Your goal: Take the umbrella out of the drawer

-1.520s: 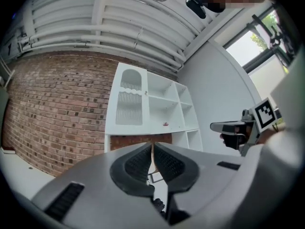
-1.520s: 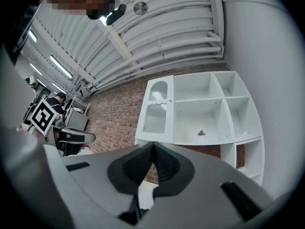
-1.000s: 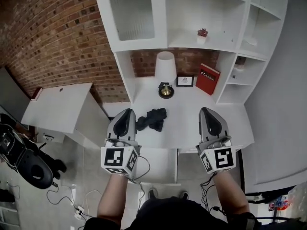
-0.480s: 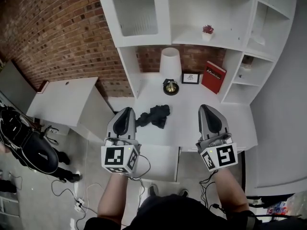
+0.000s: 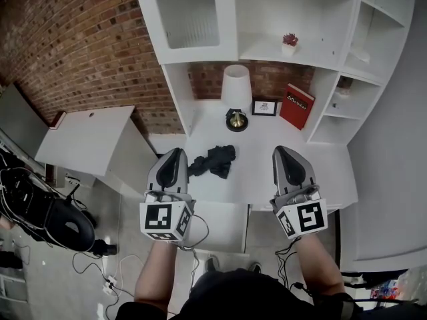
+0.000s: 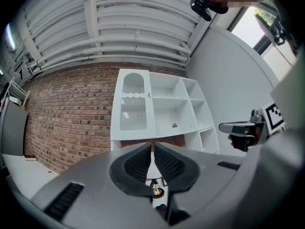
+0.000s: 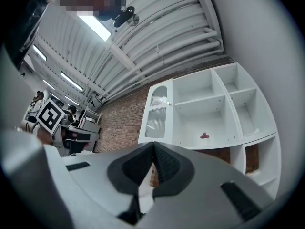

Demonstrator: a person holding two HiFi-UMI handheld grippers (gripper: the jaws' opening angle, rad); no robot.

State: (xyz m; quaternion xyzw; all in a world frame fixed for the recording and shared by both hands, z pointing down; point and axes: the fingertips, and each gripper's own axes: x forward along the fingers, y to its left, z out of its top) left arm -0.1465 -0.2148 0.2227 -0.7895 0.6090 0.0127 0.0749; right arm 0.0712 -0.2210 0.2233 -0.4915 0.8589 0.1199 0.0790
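A crumpled black umbrella (image 5: 212, 162) lies on the white desk (image 5: 267, 159), near its front edge and left of centre. The left gripper (image 5: 176, 153) hangs just beside the umbrella's left end, and the right gripper (image 5: 283, 151) is well apart toward the desk's right. Both have their jaws pressed together on nothing. A white lamp (image 5: 236, 89), brass bell (image 5: 235, 120) and red book (image 5: 296, 107) line the back edge.

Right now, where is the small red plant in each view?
Head view: small red plant on the open shelf, top, right of centre.
Left gripper view: small red plant, a tiny speck on the shelf, near centre.
Right gripper view: small red plant on the shelf, right of centre.
Shared landmark: ribbed glass door, left of the plant in all three.
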